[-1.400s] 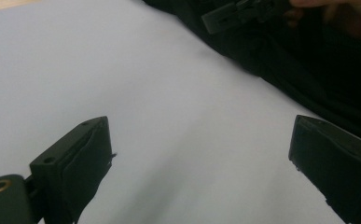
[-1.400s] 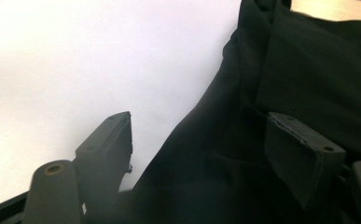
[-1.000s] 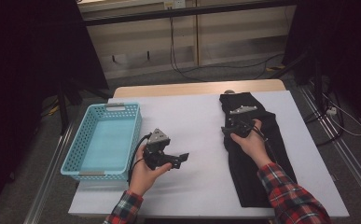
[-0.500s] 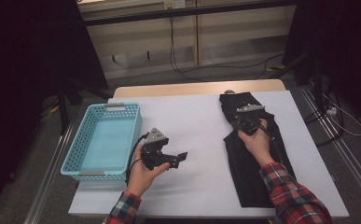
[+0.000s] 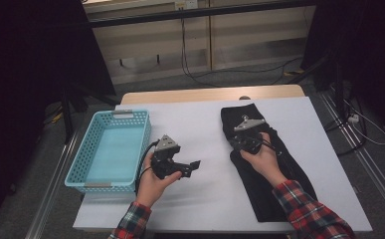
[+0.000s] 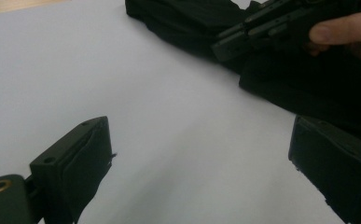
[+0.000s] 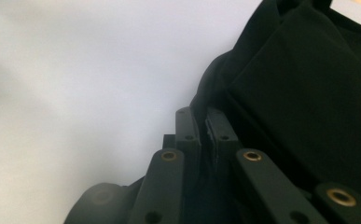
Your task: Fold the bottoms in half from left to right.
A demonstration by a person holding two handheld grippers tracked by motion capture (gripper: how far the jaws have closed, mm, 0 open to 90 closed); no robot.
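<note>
A black garment (image 5: 232,119) lies lengthwise on the right half of the white-covered table (image 5: 190,124). My right gripper (image 5: 238,144) sits at the garment's left edge, near its middle. In the right gripper view the right gripper (image 7: 201,122) is shut on a raised fold of the black garment (image 7: 299,93). My left gripper (image 5: 195,167) is held over the table's middle, open, jaws pointing right toward the cloth. In the left gripper view the left gripper (image 6: 215,163) has bare table between its jaws; beyond lie the garment (image 6: 271,79) and the right gripper (image 6: 227,46).
A light blue plastic basket (image 5: 88,149) stands at the table's left side, with nothing seen inside. Bare white table lies between the basket and the garment. Dark stands and cables surround the table on the floor.
The right gripper has closed on the garment's left edge and shifted left with it, toward the table's middle. The left gripper has stayed where it was.
</note>
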